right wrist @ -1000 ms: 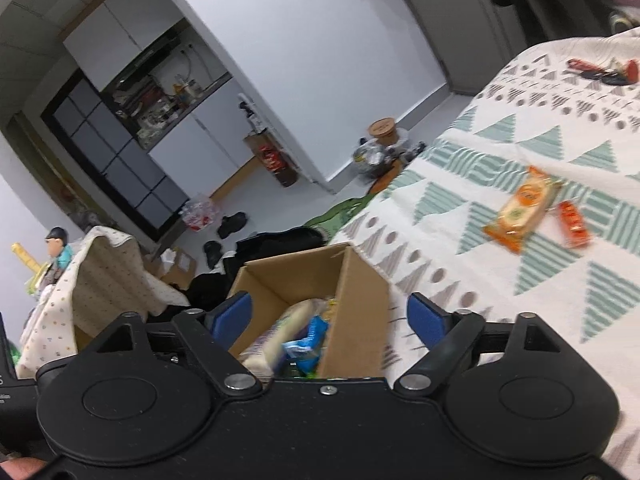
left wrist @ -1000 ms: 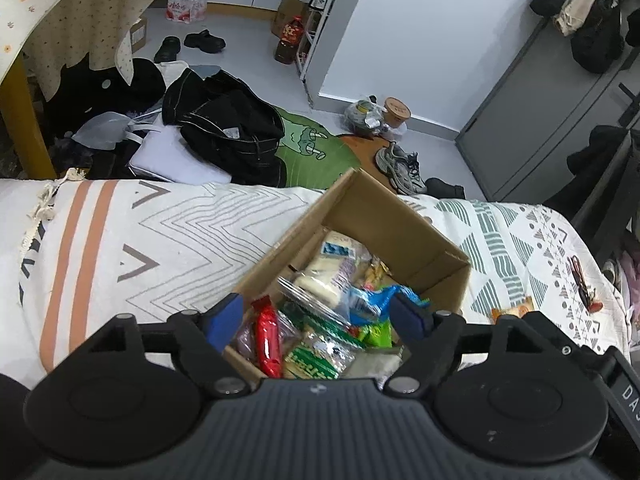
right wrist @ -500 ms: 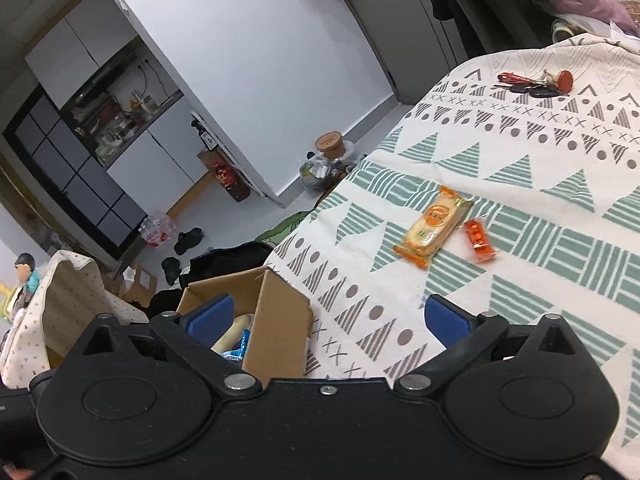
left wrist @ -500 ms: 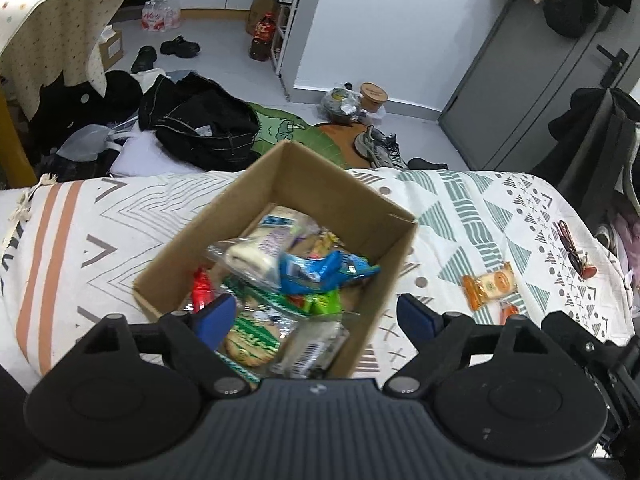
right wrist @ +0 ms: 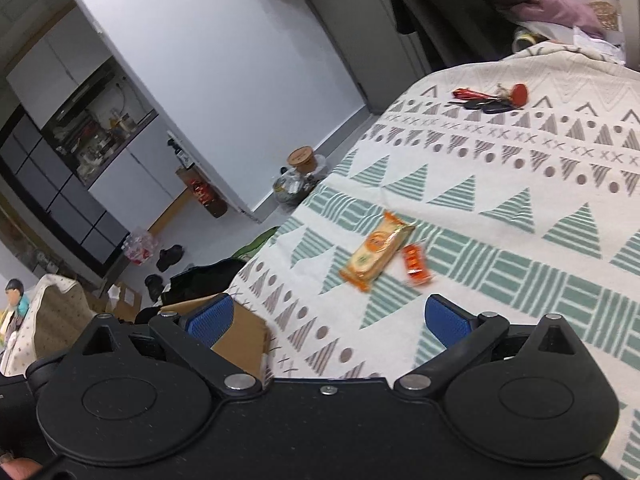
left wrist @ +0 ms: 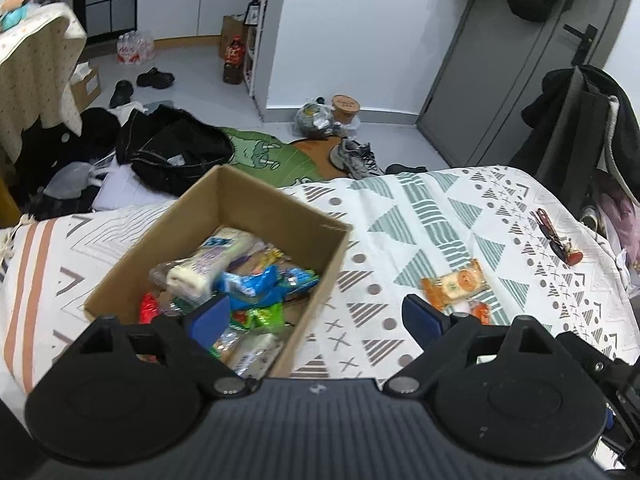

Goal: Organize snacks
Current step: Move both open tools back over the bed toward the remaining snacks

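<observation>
Left gripper (left wrist: 316,316): jaws spread, empty — lower centre.
Right gripper (right wrist: 328,322): jaws spread, empty.
Cardboard box (left wrist: 320,264): centre-left, holding snacks.
Orange packet (right wrist: 376,256): mid-frame — on blanket (right wrist: 520,208).

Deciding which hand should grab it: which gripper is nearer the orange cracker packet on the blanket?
Hard to call; probably right. The right gripper faces the orange cracker packet straight ahead, while the left gripper sits by the cardboard box, packet off to its right.
</observation>
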Demonstrator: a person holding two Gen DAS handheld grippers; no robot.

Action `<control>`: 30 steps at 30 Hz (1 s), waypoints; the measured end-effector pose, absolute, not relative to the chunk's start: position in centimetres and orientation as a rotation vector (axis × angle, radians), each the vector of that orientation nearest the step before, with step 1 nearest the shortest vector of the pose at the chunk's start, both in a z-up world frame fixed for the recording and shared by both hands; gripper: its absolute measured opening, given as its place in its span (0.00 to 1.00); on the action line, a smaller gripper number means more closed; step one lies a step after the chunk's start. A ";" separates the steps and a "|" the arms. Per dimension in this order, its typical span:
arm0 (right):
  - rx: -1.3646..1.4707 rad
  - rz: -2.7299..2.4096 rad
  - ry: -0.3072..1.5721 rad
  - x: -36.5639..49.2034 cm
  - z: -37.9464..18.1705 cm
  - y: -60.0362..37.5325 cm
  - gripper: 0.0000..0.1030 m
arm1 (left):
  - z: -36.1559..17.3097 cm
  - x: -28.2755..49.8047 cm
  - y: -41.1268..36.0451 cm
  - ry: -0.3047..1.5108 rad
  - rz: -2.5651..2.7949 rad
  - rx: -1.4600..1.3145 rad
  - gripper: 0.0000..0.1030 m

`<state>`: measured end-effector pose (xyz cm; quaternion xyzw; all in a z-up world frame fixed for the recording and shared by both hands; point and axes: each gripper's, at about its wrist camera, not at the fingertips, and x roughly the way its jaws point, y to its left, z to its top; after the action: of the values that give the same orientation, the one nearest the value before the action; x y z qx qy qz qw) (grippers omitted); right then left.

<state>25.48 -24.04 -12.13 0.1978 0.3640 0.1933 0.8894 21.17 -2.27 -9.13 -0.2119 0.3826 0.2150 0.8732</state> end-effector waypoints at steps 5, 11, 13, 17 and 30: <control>0.431 0.394 0.759 26.0 -12.2 -25.6 1.00 | -8.9 22.4 -3.8 0.798 0.425 -0.416 0.89; 0.472 0.367 0.768 26.8 -12.7 -27.6 1.00 | -8.6 23.8 -5.3 0.781 0.374 -0.393 0.90; 0.478 0.362 0.774 27.1 -13.0 -27.9 1.00 | -8.7 24.5 -5.8 0.781 0.362 -0.387 0.92; 0.472 0.358 0.778 27.8 -13.6 -28.0 0.99 | -9.1 25.7 -6.4 0.786 0.337 -0.383 0.94; 0.406 0.321 0.844 31.5 -16.0 -26.9 0.94 | -12.0 30.4 -6.9 0.826 0.224 -0.350 0.94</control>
<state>31.48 -26.91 -15.95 0.1948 0.4050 0.1540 0.8800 30.38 -6.93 -11.98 -0.1687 0.3986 0.1083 0.8949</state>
